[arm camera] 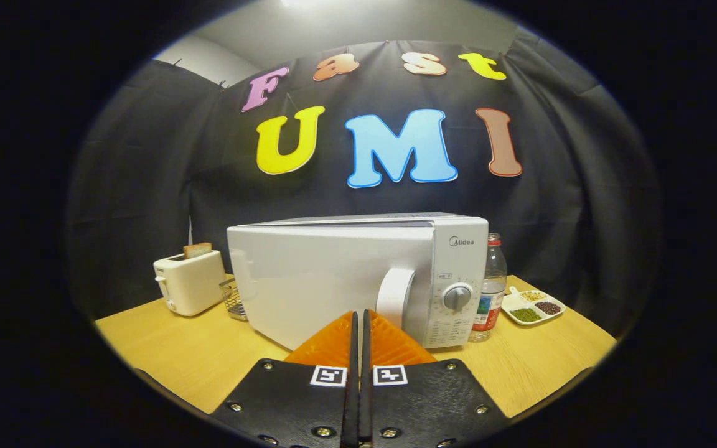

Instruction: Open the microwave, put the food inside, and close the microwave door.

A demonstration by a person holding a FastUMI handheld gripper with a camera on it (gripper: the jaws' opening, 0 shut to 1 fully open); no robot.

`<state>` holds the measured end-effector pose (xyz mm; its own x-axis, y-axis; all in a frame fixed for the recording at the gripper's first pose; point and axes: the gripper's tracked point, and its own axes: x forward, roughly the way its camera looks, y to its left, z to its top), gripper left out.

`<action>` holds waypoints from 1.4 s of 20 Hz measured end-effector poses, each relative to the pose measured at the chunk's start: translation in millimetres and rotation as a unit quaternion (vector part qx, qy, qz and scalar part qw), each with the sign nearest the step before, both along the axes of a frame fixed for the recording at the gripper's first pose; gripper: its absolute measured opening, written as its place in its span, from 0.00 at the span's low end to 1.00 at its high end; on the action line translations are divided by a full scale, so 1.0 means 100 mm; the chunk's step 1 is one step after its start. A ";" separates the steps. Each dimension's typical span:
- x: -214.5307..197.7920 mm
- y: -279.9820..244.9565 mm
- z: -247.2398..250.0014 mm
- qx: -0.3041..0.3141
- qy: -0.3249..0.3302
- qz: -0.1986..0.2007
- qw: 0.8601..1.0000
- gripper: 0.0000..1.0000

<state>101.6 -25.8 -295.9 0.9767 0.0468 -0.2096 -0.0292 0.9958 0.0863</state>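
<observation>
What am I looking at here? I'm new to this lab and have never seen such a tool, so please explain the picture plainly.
This is a single picture from a wide-angle camera that rides on a handheld two-finger gripper, looking forward along its fingers. A person carries the tool; there is no robot arm. The two fingers are closed together, holding nothing, and point at the microwave.

On the wooden table stands a white microwave with its door shut; the door handle sits just beyond the fingertips, and a dial is beside it. On one side stand a toaster with a slice of bread sticking up and a small wire basket. On the other side stand a plastic bottle and a divided dish of beans or grains.
</observation>
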 end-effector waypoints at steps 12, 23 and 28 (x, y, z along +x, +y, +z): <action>0.65 -0.38 -0.07 -0.049 0.000 -0.068 0.996 0.02; 0.67 -0.31 -0.04 -0.061 0.019 -0.052 0.997 0.10; 0.37 -0.20 0.14 -0.045 0.027 -0.032 0.998 0.10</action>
